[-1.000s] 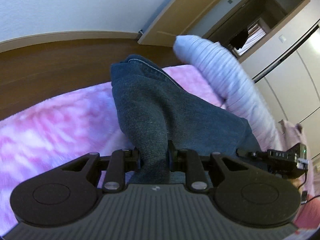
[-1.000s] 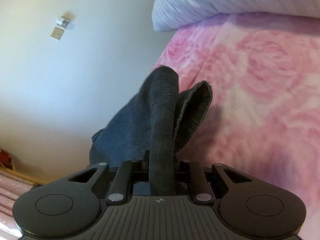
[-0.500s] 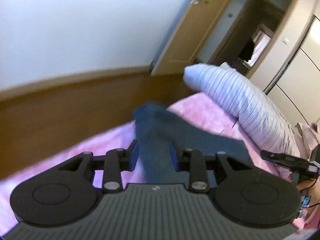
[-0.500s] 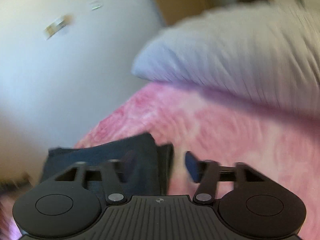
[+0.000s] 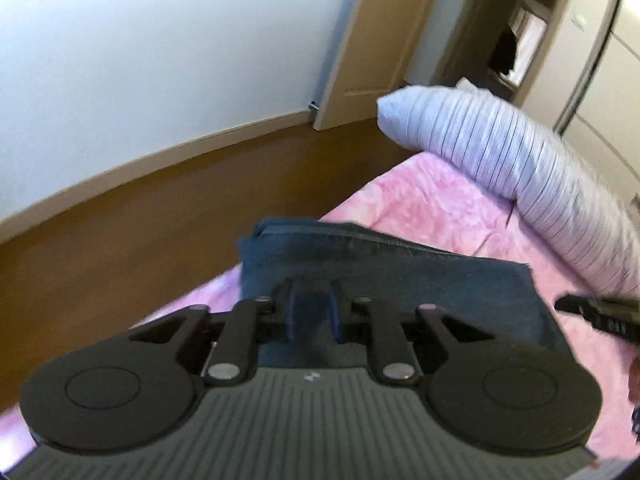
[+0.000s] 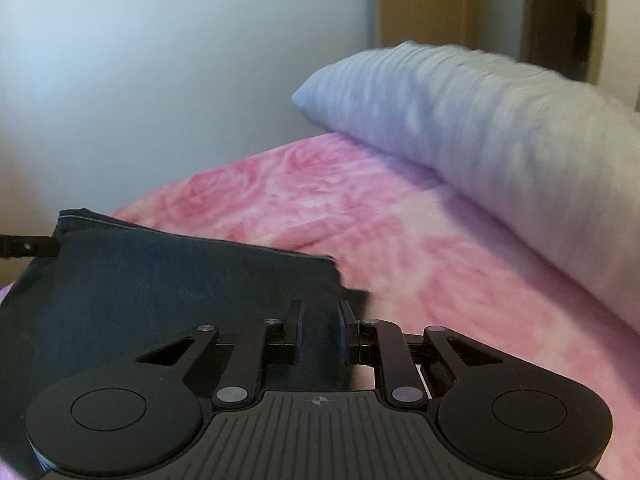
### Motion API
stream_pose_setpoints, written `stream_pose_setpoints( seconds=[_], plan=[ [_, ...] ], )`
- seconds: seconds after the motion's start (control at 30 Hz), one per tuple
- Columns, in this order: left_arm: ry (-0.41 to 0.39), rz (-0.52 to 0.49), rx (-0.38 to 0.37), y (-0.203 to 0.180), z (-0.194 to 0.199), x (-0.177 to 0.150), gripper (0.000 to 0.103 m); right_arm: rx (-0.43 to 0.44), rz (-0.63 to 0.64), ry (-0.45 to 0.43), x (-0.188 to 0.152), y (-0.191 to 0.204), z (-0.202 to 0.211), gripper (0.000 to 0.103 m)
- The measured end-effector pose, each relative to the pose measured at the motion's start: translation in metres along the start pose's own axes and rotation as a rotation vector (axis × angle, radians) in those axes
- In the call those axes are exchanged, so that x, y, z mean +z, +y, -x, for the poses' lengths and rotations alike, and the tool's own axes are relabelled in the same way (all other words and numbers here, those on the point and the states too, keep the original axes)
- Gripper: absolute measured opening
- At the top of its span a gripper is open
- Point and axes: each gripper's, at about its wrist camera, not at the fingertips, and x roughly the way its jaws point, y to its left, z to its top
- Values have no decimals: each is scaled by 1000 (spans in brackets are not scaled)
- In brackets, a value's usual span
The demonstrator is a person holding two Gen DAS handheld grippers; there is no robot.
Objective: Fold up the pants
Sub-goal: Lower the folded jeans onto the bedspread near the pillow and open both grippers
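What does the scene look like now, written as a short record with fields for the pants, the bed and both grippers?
pants: dark blue, folded, lying flat on the blanket
blanket: pink, covering the bed
pillow: striped, beyond the pants
left gripper: over the pants, jaws just closing to a narrow gap, no cloth seen pinched
right gripper: over a corner of the pants, narrow gap, nothing held
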Motion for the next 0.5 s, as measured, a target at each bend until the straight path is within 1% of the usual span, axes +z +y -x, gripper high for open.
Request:
stream_pose_setpoints(
  seconds=[0.03, 0.1, 0.13, 0.17, 0.23, 0.3, 0.33, 0.37, 0.43, 0.47, 0.5],
  plan=[
    [-1, 20, 7, 2, 15, -7, 16, 16, -17, -3, -9, -1, 17, 18],
    [2, 20, 3, -3, 42, -23, 16, 35, -41, -1, -36, 1, 50, 26],
    [4, 6, 12, -7, 59, -35, 16, 42, -40, -5, -46, 3, 65, 26],
    [6, -4, 3, -12, 70, -45, 16, 42, -31, -5, -59, 7, 75, 26],
    [21, -21, -14, -21, 91, -68, 16, 40, -8, -4, -79, 18, 83, 26],
    [39, -33, -13, -31, 95, -86, 16, 25, -11, 24, -92, 27, 76, 26],
    [56, -51, 7, -34, 93, -97, 18, 13, -9, 43, -97, 30, 68, 26],
    [62, -54, 32, -37, 89, -102, 18, 6, -12, 43, -101, 32, 64, 26],
    [55, -42, 55, -39, 89, -104, 20, -5, -39, 46, -98, 33, 68, 26],
    [62, -34, 70, -42, 92, -101, 21, -15, -63, 62, -93, 34, 76, 26],
    [72, -27, 86, -46, 95, -96, 23, -15, -82, 59, -90, 33, 86, 26]
  ],
)
